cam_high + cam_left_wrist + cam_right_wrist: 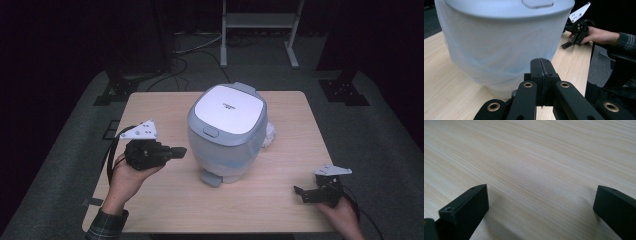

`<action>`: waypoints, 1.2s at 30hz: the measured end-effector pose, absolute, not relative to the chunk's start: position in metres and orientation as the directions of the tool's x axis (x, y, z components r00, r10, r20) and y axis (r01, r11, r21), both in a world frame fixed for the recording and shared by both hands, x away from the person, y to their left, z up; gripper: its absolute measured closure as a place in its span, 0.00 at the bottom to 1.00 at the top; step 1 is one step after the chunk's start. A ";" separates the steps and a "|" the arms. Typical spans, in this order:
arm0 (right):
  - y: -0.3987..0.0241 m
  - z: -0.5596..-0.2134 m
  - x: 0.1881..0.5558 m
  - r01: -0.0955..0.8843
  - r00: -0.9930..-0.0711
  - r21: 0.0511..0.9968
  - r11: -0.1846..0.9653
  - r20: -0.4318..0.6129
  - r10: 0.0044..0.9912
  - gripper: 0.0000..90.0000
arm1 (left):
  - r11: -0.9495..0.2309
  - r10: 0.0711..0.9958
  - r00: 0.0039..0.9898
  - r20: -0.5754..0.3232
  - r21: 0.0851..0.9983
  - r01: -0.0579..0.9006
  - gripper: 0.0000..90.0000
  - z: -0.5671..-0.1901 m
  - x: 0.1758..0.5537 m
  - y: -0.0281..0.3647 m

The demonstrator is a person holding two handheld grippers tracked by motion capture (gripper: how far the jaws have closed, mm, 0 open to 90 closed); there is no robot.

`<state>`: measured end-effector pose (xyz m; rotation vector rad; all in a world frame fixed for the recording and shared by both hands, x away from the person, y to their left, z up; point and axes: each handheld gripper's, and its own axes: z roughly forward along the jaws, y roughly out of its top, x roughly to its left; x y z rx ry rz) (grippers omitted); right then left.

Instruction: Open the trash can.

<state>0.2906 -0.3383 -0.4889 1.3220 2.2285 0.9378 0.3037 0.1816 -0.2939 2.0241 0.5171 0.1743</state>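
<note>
A small pedal bin (pixel 226 134) with a grey lid (pixel 229 109) and a white liner bag stands mid-table; its pedal (pixel 210 177) faces the near edge. My left gripper (pixel 179 151) hovers just left of the bin, pointing at its side, jaws pressed together with nothing between them. In the left gripper view the shut gripper (pixel 541 61) faces the bag-covered bin wall (pixel 499 47). My right gripper (pixel 300 192) rests low at the near right of the table, open; its gripper (pixel 541 200) frames bare wood.
The wooden table (pixel 165 200) has free room in front of the bin. A bunch of white bag (pixel 270 134) pokes out behind the bin's right side. Black stands and a white frame (pixel 260 22) sit on the floor beyond the table.
</note>
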 end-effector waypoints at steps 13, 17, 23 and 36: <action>-0.338 -0.489 0.291 0.620 -0.483 0.711 0.333 0.010 0.876 0.00 | -0.413 0.398 0.915 -0.060 0.879 0.237 1.00 -0.265 0.313 0.164; -0.338 -0.489 0.291 0.619 -0.483 0.711 0.333 0.010 0.876 0.00 | -0.413 0.395 0.917 -0.057 0.881 0.232 1.00 -0.259 0.314 0.161; -0.338 -0.489 0.291 0.619 -0.483 0.711 0.333 0.010 0.876 0.00 | -0.416 0.387 0.921 -0.044 0.883 0.217 1.00 -0.252 0.319 0.154; -0.338 -0.489 0.291 0.619 -0.483 0.711 0.333 0.010 0.876 0.00 | -0.421 0.369 0.929 -0.032 0.885 0.198 1.00 -0.246 0.331 0.133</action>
